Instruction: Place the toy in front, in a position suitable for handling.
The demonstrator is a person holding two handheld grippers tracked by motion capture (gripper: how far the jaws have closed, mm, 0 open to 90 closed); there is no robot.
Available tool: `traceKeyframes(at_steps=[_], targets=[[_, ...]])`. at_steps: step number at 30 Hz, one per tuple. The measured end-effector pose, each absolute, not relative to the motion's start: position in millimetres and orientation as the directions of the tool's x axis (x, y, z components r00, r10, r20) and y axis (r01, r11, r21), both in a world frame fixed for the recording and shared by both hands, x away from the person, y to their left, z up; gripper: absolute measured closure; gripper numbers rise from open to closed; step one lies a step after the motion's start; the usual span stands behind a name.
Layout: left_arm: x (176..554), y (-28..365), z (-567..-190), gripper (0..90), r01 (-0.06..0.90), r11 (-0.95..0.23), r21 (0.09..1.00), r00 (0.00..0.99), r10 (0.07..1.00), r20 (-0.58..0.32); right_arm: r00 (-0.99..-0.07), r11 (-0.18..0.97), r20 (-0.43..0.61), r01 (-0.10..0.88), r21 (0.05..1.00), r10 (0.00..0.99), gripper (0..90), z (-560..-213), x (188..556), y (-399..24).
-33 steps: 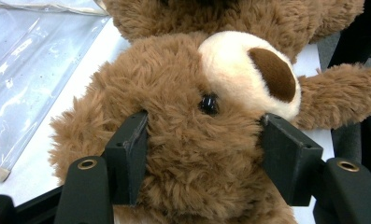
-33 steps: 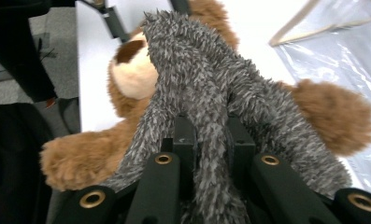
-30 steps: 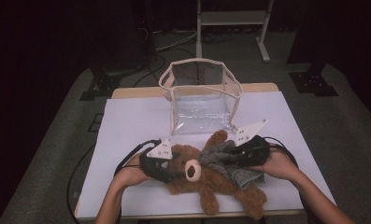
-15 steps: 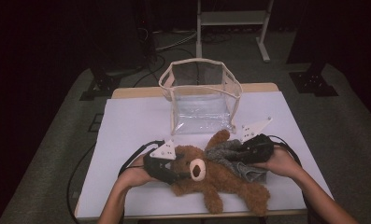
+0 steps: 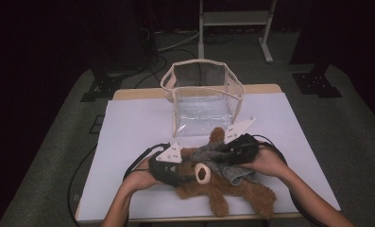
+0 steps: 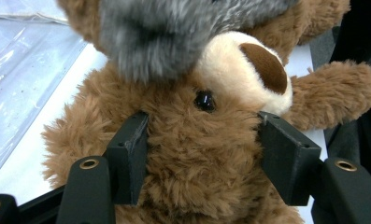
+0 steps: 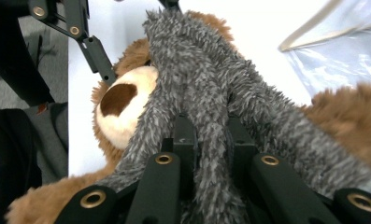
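Observation:
A brown teddy bear (image 5: 223, 191) lies on its back on the white table (image 5: 128, 127), near the front edge. A grey fuzzy cloth (image 5: 212, 153) drapes over its head and chest. My left gripper (image 5: 187, 177) comes in from the left. In the left gripper view it (image 6: 204, 135) is shut on the bear's furry head (image 6: 192, 177), just below the eye and cream muzzle (image 6: 248, 65). My right gripper (image 5: 226, 153) is shut on a fold of the grey cloth (image 7: 206, 70), pinched tight between its jaws (image 7: 211, 130).
A clear plastic bag (image 5: 204, 97) with a cream rim stands open behind the bear at mid-table. Cables trail from both grippers across the table. A dark floor and a white stand (image 5: 234, 19) lie beyond the far edge.
My right gripper has moved left toward the bear's head, drawing the grey cloth with it. The bear's head shifted slightly right. The left gripper has stayed put.

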State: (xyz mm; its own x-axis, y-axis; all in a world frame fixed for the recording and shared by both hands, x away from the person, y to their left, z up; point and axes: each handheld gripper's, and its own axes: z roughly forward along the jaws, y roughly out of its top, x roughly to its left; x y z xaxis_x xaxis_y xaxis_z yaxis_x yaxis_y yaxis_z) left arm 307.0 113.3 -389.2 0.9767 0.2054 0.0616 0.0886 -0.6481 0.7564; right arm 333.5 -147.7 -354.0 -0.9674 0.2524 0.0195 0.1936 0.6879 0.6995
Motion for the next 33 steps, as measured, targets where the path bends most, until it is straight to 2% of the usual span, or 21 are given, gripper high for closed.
traceKeyframes(at_steps=[10, 16, 20, 26, 33], targets=[[307, 118, -385, 39.0, 0.077, -0.648, 0.758, 0.975, 0.209, 0.08, -0.959, 0.657, 0.087, 0.249, 0.712, 0.269, 78.0, -360, 337, -164], [308, 119, -387, 40.3, 0.073, -0.645, 0.76, 0.974, 0.21, 0.085, -0.965, 0.662, 0.042, 0.21, 0.719, 0.26, 77.8, -342, 342, -143], [307, 125, -383, 39.1, 0.075, -0.649, 0.757, 0.97, 0.223, 0.096, -0.969, 0.693, 0.038, 0.203, 0.692, 0.245, 77.8, -350, 356, -121], [308, 131, -381, 43.3, 0.073, -0.645, 0.761, 0.974, 0.21, 0.085, -0.956, 0.689, 0.091, 0.265, 0.674, 0.279, 77.9, -357, 364, -135], [306, 123, -382, 46.8, 0.061, -0.655, 0.753, 0.976, 0.199, 0.094, -0.964, 0.69, 0.074, 0.236, 0.685, 0.257, 77.9, -344, 369, -116]])
